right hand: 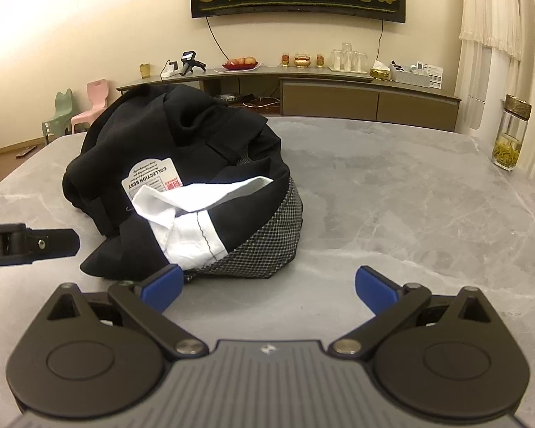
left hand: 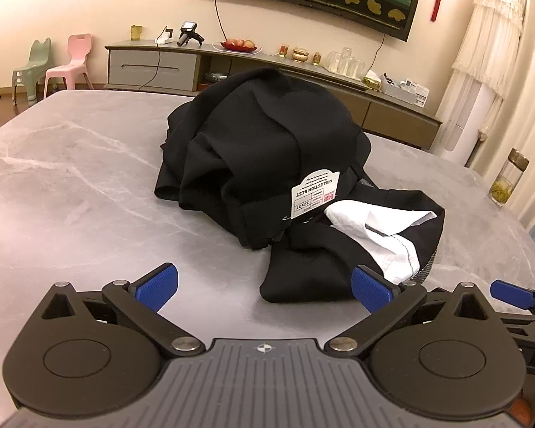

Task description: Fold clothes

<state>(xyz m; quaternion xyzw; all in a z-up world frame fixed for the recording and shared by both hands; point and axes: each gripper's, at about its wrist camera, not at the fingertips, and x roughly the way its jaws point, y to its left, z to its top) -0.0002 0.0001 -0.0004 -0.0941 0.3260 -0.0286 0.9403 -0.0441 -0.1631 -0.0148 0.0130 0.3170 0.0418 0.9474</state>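
Though crumpled, black trousers [left hand: 267, 149] just beyond left gripper [left hand: 264, 289].

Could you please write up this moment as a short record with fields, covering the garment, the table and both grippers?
garment: black trousers, crumpled in a heap, not yet folded
tag: white paper tag lying on the heap
lining: white pocket lining and checked waistband turned out
surface: grey marble table
left gripper: open, empty, at the heap's near edge
right gripper: open, empty, beside the waistband
nearby: glass bottle near the table's right edge
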